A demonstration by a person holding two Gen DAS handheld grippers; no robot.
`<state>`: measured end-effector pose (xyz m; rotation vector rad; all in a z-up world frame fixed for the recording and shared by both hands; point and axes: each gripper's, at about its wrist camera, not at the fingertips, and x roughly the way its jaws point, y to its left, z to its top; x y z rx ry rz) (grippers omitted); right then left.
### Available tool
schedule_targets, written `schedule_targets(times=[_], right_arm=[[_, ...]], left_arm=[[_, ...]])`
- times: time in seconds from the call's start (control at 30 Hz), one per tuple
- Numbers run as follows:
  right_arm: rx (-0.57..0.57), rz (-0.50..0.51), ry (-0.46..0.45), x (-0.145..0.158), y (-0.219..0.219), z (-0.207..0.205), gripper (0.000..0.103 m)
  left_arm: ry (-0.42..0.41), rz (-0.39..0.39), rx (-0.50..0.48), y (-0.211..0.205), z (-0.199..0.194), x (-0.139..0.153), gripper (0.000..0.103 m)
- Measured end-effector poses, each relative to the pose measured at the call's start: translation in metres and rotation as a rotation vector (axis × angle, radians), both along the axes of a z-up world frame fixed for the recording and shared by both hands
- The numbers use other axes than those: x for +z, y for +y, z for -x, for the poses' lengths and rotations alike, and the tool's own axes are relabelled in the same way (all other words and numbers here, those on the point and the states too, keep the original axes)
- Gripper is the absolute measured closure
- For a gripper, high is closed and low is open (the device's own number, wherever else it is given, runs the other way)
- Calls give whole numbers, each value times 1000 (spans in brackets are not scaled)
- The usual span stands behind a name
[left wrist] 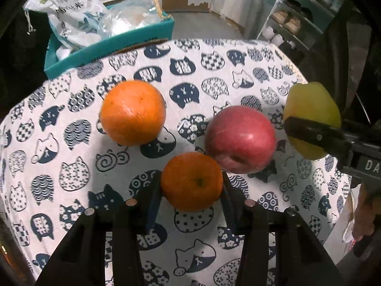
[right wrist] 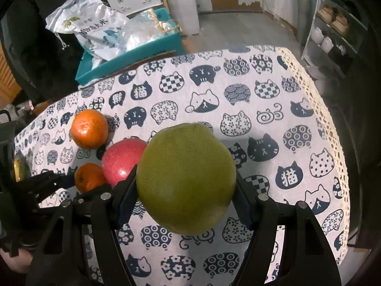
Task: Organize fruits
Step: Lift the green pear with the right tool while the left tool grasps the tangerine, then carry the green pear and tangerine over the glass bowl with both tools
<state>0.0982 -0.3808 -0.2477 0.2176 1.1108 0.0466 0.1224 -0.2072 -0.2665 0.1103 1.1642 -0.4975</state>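
My left gripper (left wrist: 192,186) is shut on a small orange (left wrist: 192,182), its pads pressing both sides, low over the cat-print tablecloth (left wrist: 71,166). A red apple (left wrist: 239,139) rests just beyond and right of it, nearly touching. A larger orange (left wrist: 132,112) sits further left. My right gripper (right wrist: 187,190) is shut on a big green pear-like fruit (right wrist: 187,178), held above the cloth; that green fruit (left wrist: 312,119) shows at the right edge of the left wrist view. In the right wrist view the apple (right wrist: 121,160), small orange (right wrist: 88,177) and larger orange (right wrist: 89,128) lie to the left.
A teal cardboard box (left wrist: 112,45) with white plastic bags (left wrist: 78,19) stands beyond the table's far left edge. A shoe rack (right wrist: 333,31) is at the far right. The tablecloth's lace edge (right wrist: 316,109) marks the table's right side. Bare cloth lies right of the green fruit.
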Motion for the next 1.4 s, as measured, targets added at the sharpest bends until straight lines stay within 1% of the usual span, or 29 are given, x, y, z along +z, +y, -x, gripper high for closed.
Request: schedule_targets(times=[0.43,0.7,0.87,1.1,1.4], right_arm=[[45,8,-105,42,20,9,33],[81,4,-175,72,35,17,33],[103,-3,-218,92,45,23,33],[147,-12,-271,119,65,33,33],[222,-19,-320,143,99,38,33]], left_arm=[[-91,49,49,23,12,60,57],[-155,80,60,38,29,98,57],[-177,105,73,48,40,118,57],[-208,129,91,63,53,141,57],[-254,148,115,87,65,162,57]])
